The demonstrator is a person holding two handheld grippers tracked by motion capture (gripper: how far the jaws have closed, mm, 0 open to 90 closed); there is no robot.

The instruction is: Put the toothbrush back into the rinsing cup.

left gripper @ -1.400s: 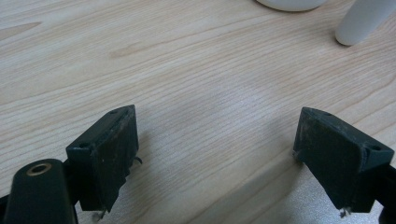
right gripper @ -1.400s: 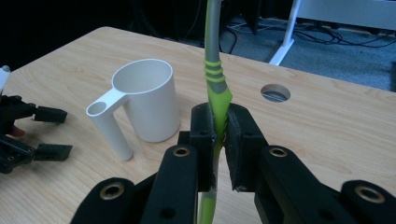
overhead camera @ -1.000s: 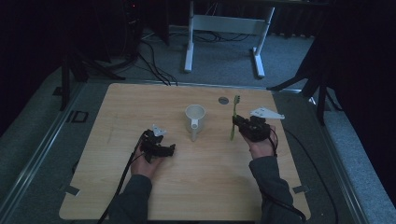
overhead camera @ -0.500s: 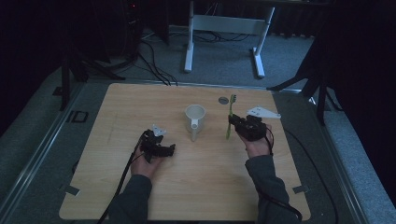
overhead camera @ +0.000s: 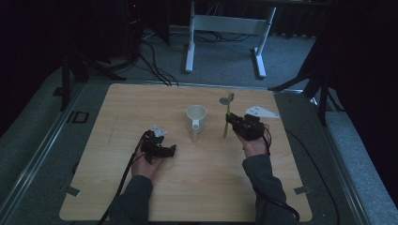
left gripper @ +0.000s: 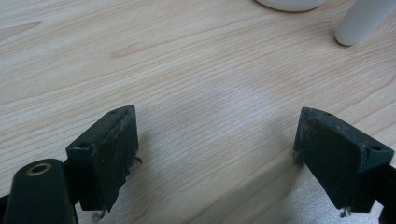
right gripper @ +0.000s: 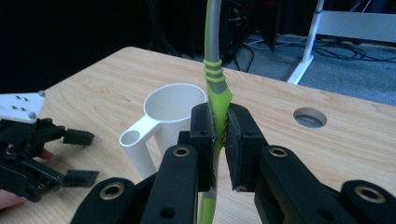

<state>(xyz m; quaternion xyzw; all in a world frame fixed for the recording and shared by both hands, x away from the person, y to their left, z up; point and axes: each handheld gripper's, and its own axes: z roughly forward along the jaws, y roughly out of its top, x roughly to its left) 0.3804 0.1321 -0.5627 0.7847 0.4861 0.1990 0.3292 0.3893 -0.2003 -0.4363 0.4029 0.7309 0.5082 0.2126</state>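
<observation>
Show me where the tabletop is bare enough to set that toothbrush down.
Bare wood lies along the table's left side and near edge. The middle is crowded: cup, toothbrush in the right gripper, and left gripper.

light: dim | floor: grey carpet (overhead camera: 225,65) | furniture: wooden table (overhead camera: 117,108), white frame (overhead camera: 225,23)

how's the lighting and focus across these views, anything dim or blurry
High view: dim overall, the surroundings near black, the wooden table the one lit area. Left gripper view: bright and even, wood grain sharp, a soft sheen mid-frame. Right gripper view: the green toothbrush and white cup sharp, the right gripper close-up slightly soft, background dark.
</observation>
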